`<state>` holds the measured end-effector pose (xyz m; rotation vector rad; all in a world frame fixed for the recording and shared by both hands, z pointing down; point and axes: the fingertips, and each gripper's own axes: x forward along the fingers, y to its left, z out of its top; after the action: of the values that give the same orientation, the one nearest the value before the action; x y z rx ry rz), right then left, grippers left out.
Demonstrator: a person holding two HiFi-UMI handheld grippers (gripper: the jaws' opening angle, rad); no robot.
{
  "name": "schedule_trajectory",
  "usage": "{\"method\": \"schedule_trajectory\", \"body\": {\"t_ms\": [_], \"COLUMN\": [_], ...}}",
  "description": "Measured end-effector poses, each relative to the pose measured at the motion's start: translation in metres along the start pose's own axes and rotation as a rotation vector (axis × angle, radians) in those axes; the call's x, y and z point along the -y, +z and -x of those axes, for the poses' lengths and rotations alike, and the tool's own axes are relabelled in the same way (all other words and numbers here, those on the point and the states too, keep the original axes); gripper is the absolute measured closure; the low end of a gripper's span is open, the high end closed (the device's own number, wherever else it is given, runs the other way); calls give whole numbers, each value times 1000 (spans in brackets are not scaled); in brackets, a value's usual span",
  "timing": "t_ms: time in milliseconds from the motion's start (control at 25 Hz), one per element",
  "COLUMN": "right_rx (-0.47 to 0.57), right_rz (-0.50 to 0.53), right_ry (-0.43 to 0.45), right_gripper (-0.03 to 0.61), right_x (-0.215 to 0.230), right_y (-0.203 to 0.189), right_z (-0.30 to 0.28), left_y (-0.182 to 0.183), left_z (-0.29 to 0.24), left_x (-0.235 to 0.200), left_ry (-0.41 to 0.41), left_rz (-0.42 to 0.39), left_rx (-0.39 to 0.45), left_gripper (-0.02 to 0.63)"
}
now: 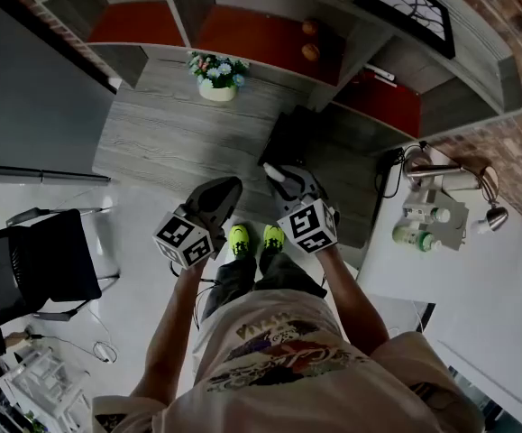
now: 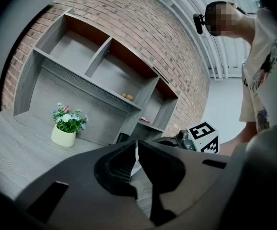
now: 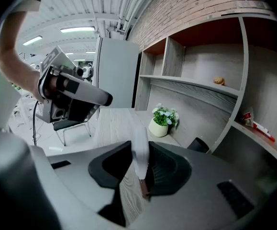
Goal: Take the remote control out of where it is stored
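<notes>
A slim white remote control (image 3: 139, 153) stands on end between the jaws of my right gripper (image 3: 141, 164), which is shut on it; its pale tip (image 1: 277, 176) also shows in the head view. The right gripper (image 1: 289, 184) hangs above the front edge of the grey wooden desk (image 1: 179, 138), just before a black open holder (image 1: 285, 139). My left gripper (image 2: 136, 153) is beside it on the left, jaws together with only a thin slit and nothing between them. It appears in the head view (image 1: 214, 202) over the desk's front edge.
A white pot of flowers (image 1: 216, 76) stands at the back of the desk. Grey shelving (image 1: 270, 34) with red backs rises behind, with small round things (image 1: 309, 40) on one shelf. A black chair (image 1: 49, 260) is at the left, a white side table (image 1: 441, 242) with bottles at the right.
</notes>
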<state>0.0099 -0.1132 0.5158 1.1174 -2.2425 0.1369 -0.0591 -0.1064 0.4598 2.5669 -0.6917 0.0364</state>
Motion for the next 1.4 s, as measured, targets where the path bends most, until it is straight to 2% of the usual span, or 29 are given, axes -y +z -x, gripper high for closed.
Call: {"method": "schedule_trajectory", "body": {"t_ms": [480,960,1400], "right_rx": [75,98,94], "right_rz": [-28,-105,-102], "right_ry": [7,-1,-26], "right_gripper": [468,468,468], "right_x": [0,-1,14], "right_y": [33,18,2], "right_z": [30,64,81], "left_y": [13,13,1], "left_z": [-6,-22,-36], "left_x": [18,41,57], "left_ry": [-28,-72,-88], "left_rz": [-28,-48,-54], "left_rx": [-8,-25,-46], "left_gripper": [607,607,607]}}
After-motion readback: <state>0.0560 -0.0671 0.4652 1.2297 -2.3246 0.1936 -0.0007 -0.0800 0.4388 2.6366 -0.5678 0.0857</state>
